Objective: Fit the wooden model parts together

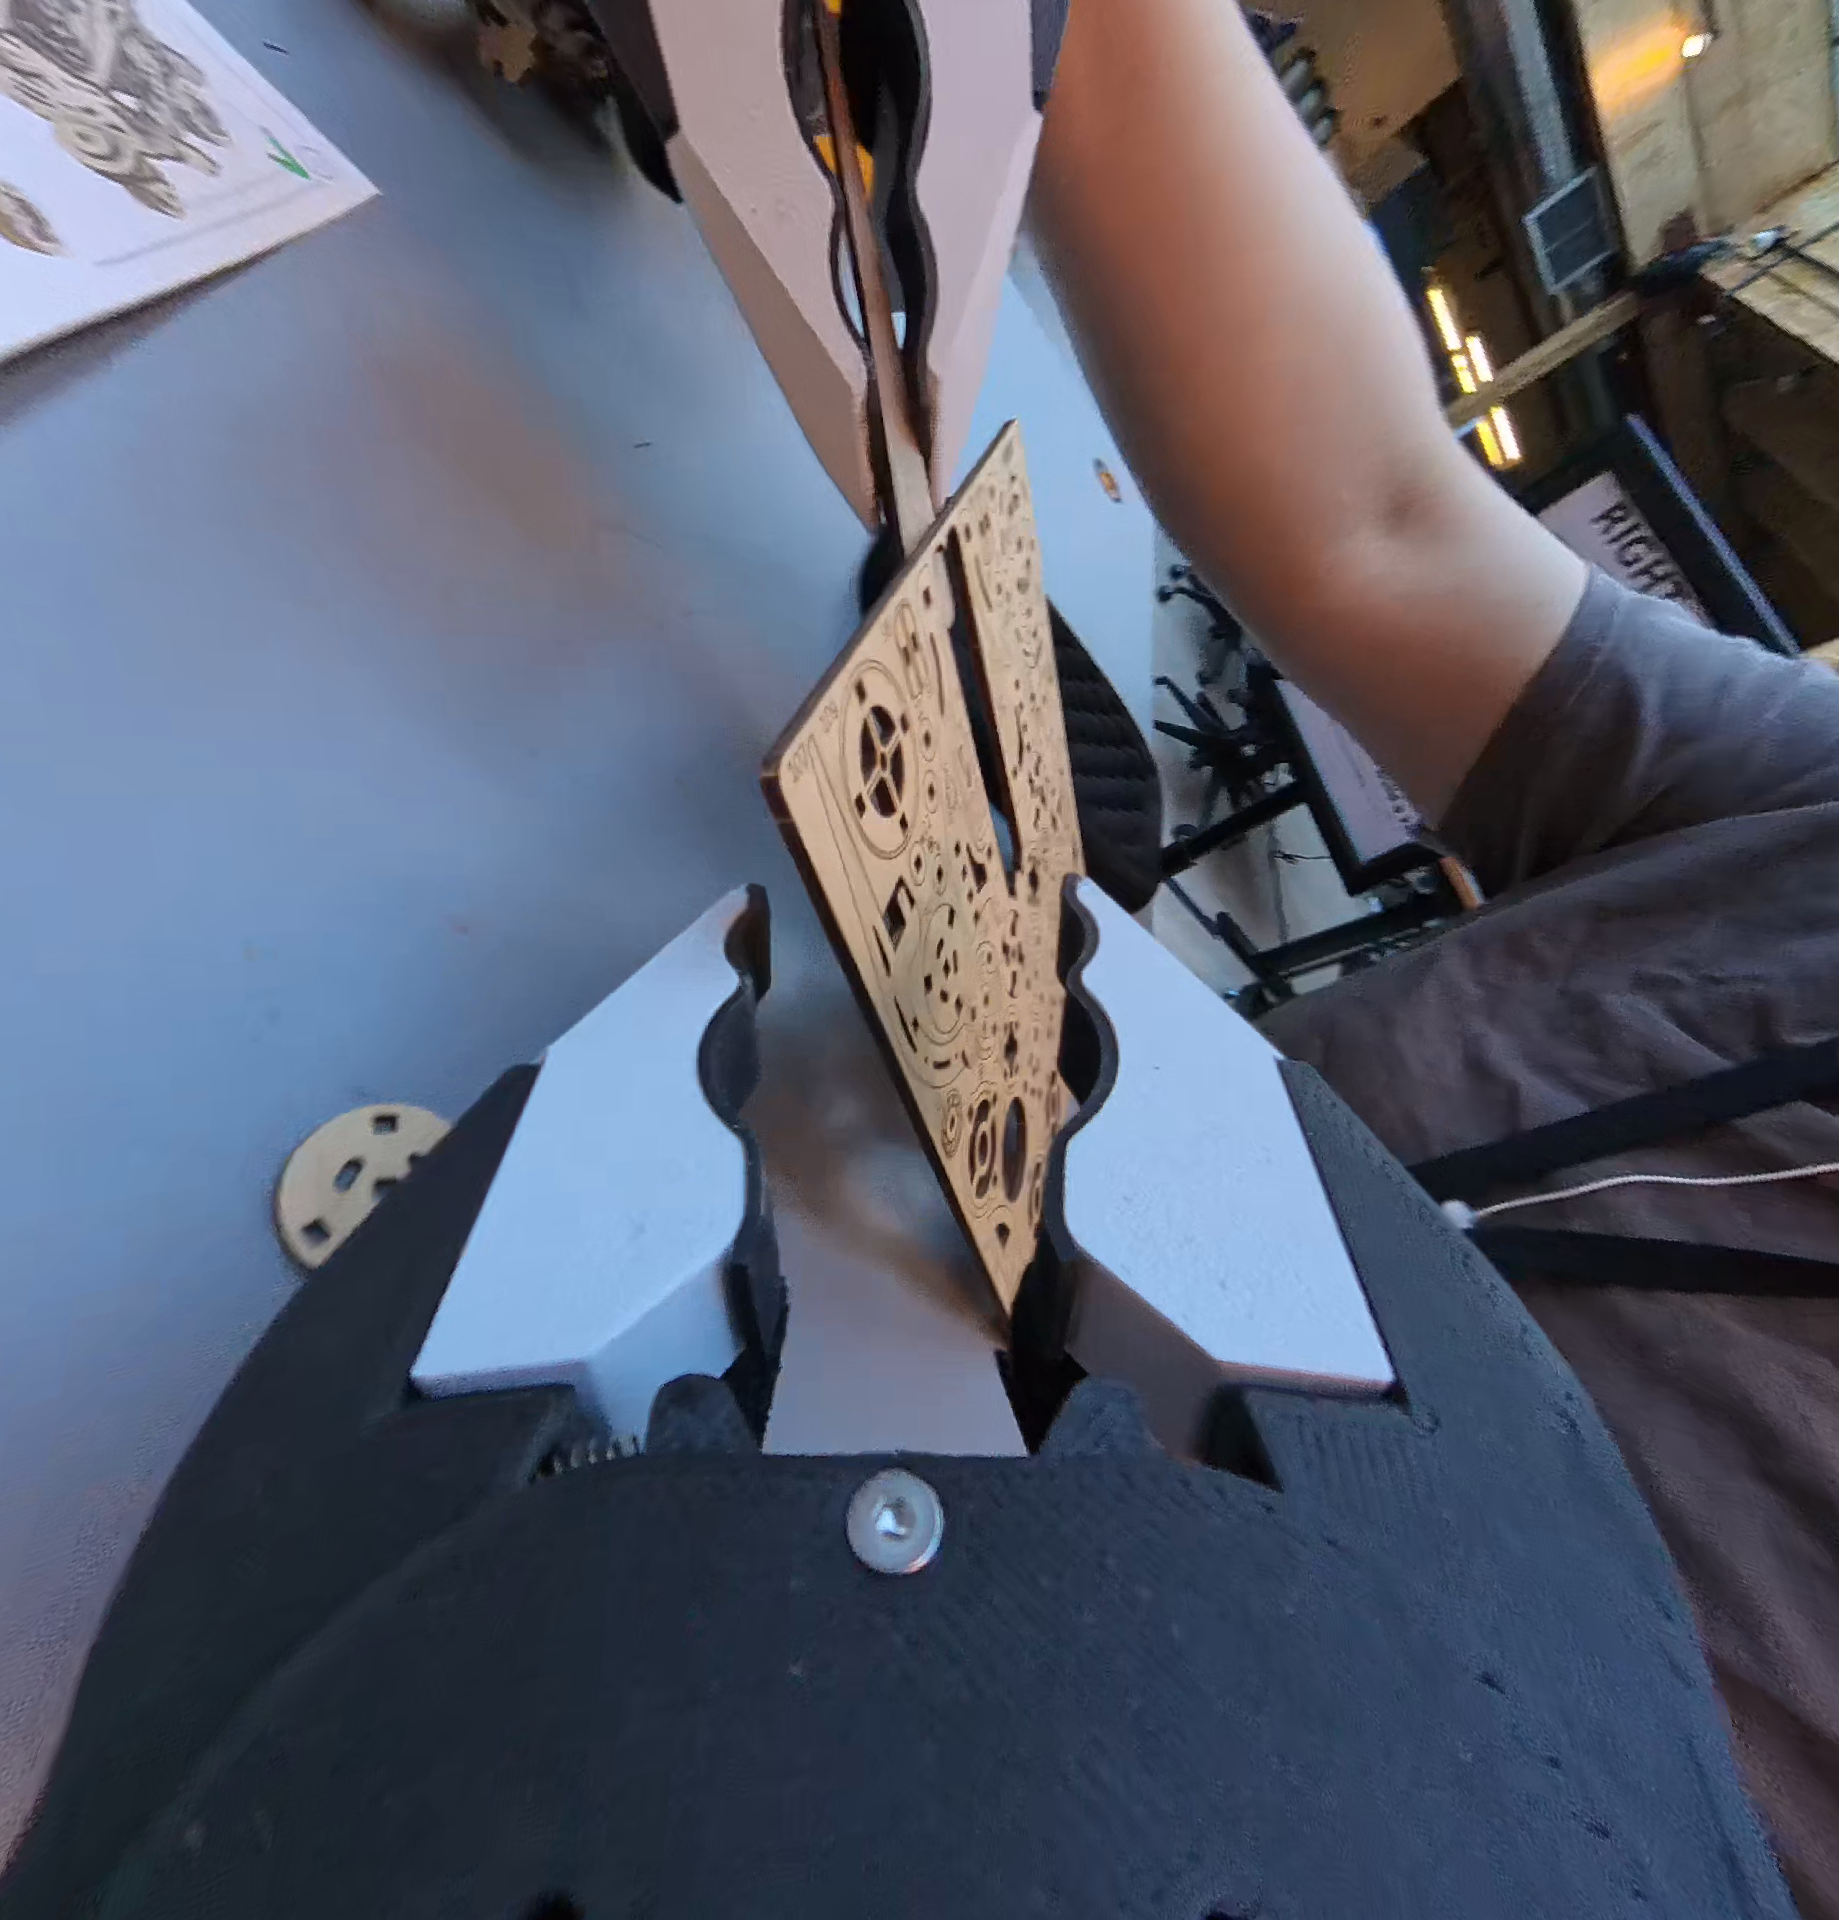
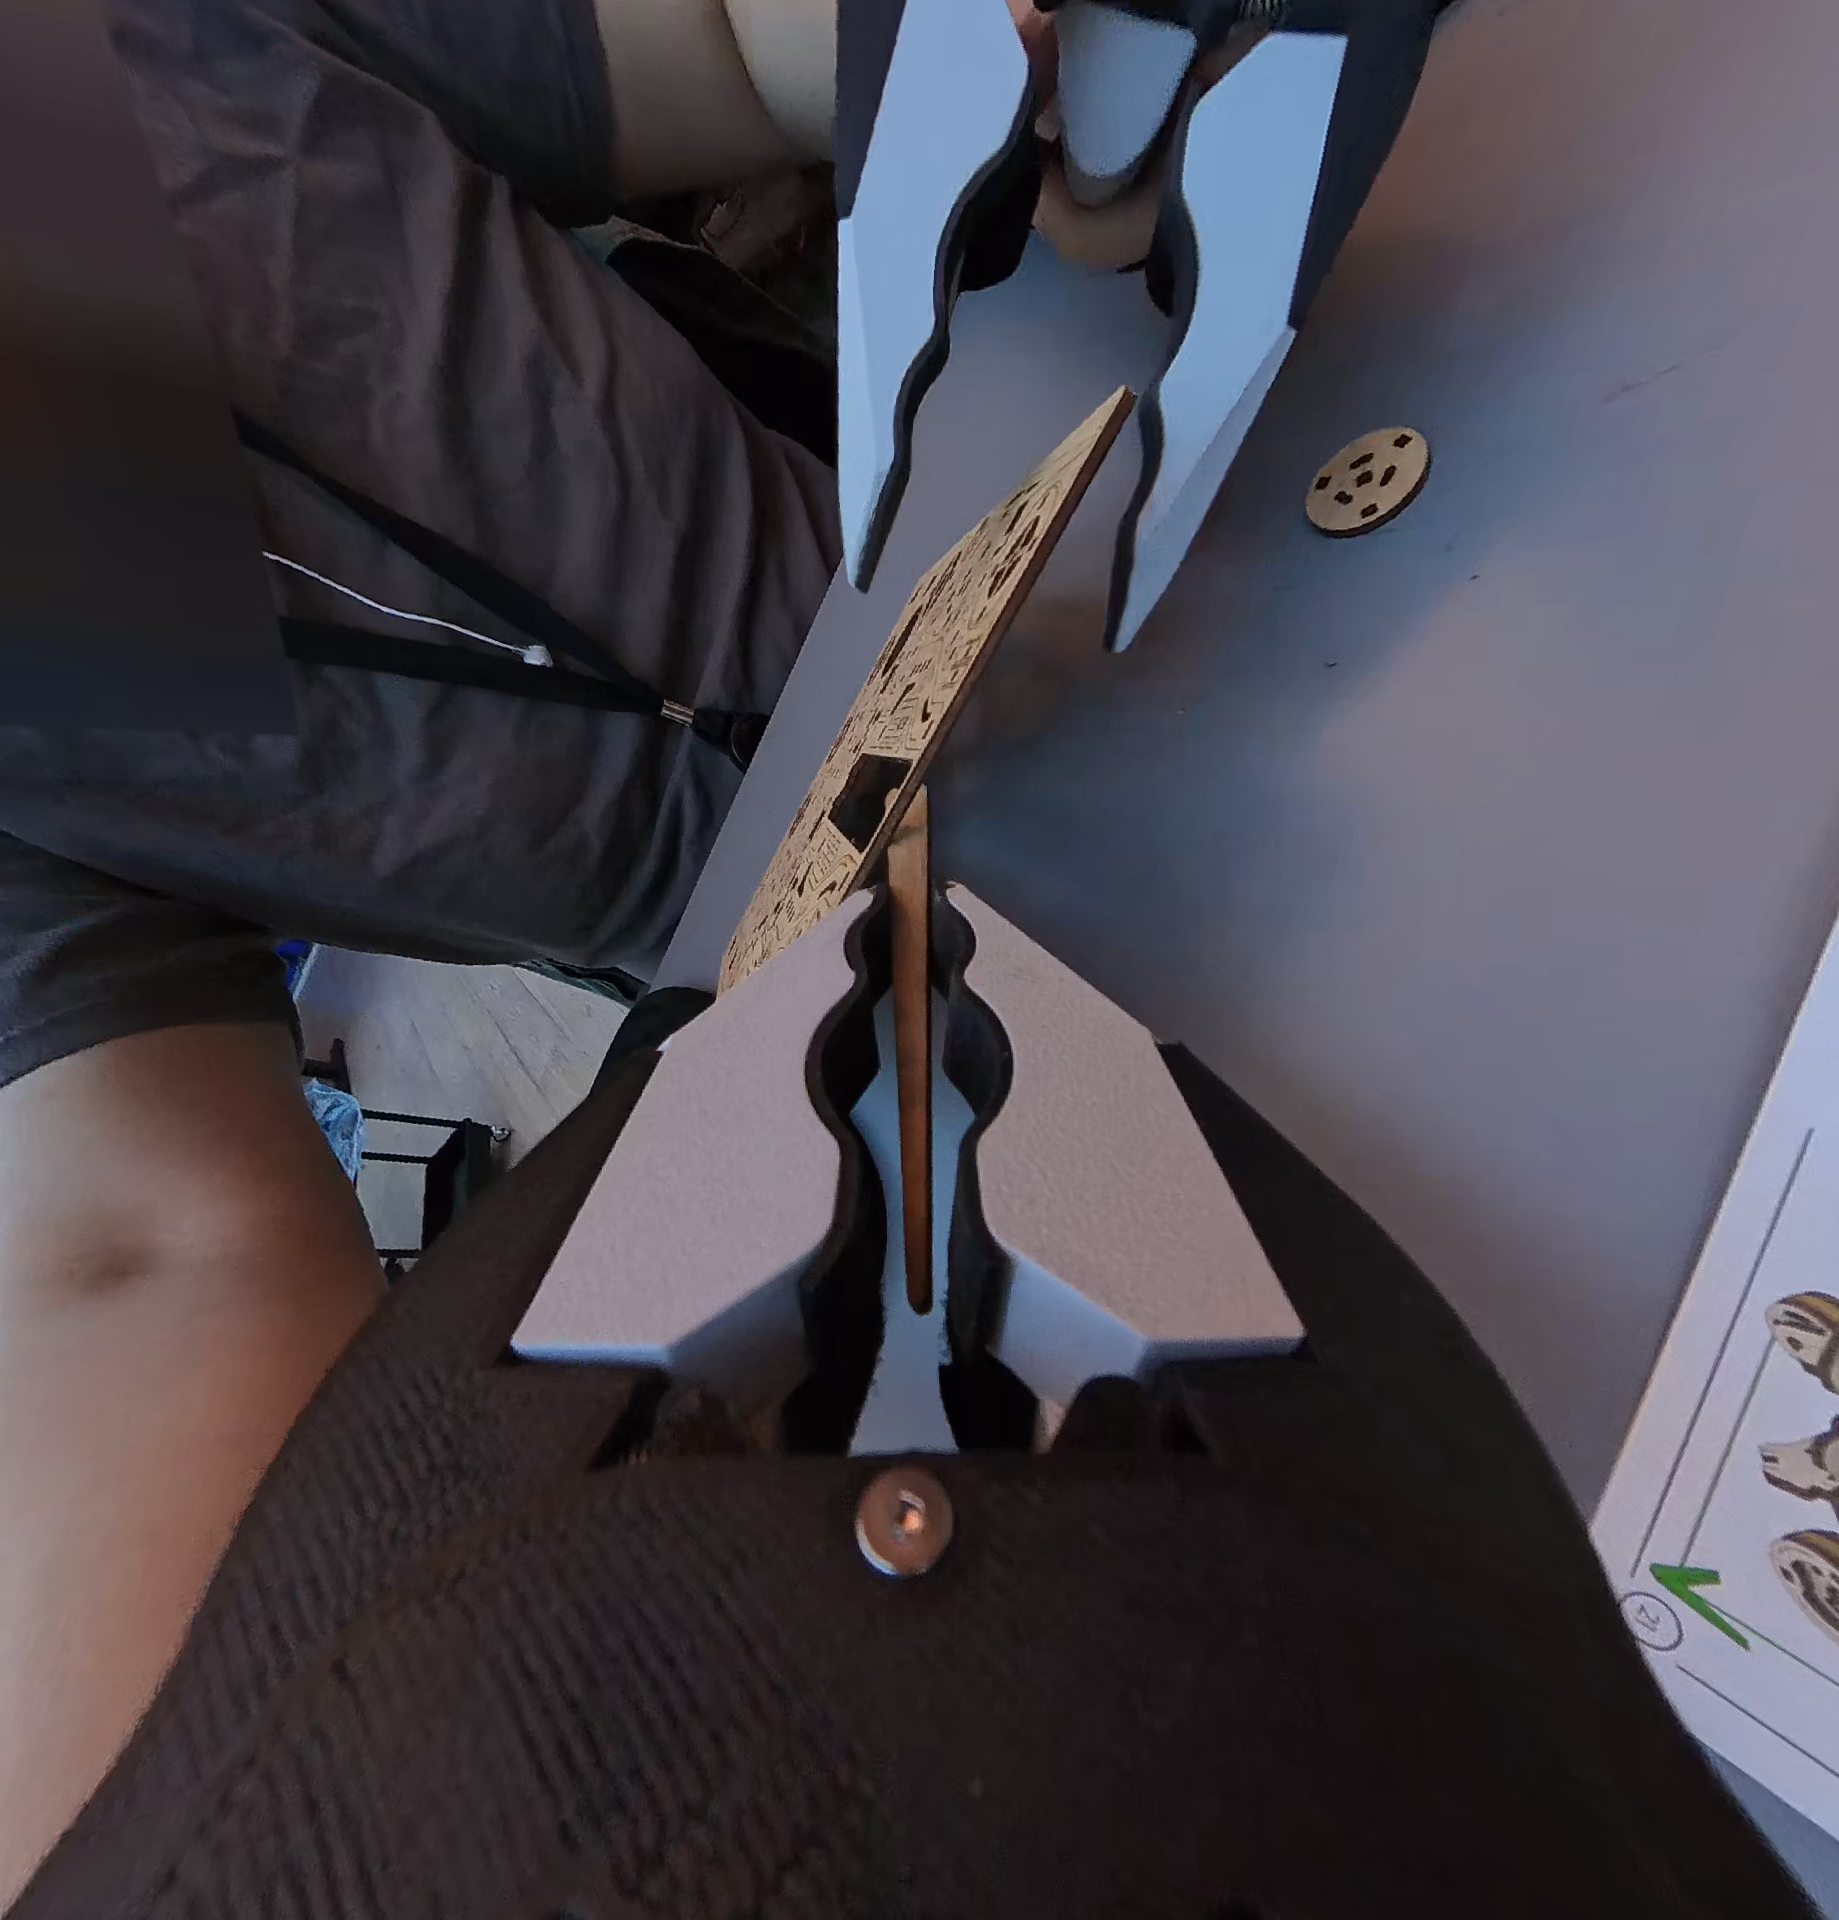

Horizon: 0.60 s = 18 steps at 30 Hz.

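A thin laser-cut wooden sheet [image 1: 936, 935] with many cut-outs stands on edge above the grey table [image 1: 271, 727]. It sits between the fingers of my left gripper [image 1: 913, 904], which is open, and leans on the right finger [image 1: 1185, 1143]. My right gripper [image 2: 910, 899] is shut on a thin wooden piece [image 2: 910, 1091] seen edge-on. The tip of that piece meets the far corner of the sheet [image 2: 894, 727]. In the right wrist view the left gripper [image 2: 988, 613] straddles the sheet's far end. The right gripper also shows in the left wrist view [image 1: 899, 499].
A round wooden disc [image 1: 354, 1179] with square holes lies on the table beside my left gripper, and also shows in the right wrist view [image 2: 1367, 483]. A printed instruction sheet [image 1: 115, 156] lies farther off [image 2: 1777, 1455]. The person's arm [image 1: 1310, 416] and body are along the table edge. There is about 7 cm between the tips of the two grippers.
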Each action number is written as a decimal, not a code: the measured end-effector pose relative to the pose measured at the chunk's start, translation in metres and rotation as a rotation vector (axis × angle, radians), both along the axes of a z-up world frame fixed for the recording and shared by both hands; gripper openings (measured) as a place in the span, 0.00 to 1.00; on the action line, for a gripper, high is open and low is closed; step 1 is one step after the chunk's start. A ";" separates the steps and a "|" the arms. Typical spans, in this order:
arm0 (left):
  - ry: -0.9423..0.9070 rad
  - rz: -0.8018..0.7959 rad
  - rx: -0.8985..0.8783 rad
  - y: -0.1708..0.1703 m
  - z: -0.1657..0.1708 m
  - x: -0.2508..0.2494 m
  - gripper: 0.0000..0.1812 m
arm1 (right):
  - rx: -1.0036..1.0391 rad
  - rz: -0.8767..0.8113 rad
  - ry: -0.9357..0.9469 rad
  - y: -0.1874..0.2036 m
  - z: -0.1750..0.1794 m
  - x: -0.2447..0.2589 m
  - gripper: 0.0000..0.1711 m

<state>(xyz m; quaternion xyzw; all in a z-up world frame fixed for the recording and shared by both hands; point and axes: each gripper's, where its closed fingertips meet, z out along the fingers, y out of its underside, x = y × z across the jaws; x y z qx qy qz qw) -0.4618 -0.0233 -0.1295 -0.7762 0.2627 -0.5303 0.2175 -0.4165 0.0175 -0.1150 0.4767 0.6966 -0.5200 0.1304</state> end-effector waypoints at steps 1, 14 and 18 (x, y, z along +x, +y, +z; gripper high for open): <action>-0.031 -0.026 -0.021 -0.001 0.002 0.004 0.30 | 0.003 0.002 0.003 0.000 0.001 0.000 0.03; -0.180 -0.178 -0.054 -0.007 0.009 0.023 0.02 | 0.037 0.016 0.032 -0.005 0.005 -0.003 0.03; -0.176 -0.175 -0.059 -0.005 0.009 0.024 0.04 | 0.073 0.021 0.033 -0.006 0.004 -0.006 0.03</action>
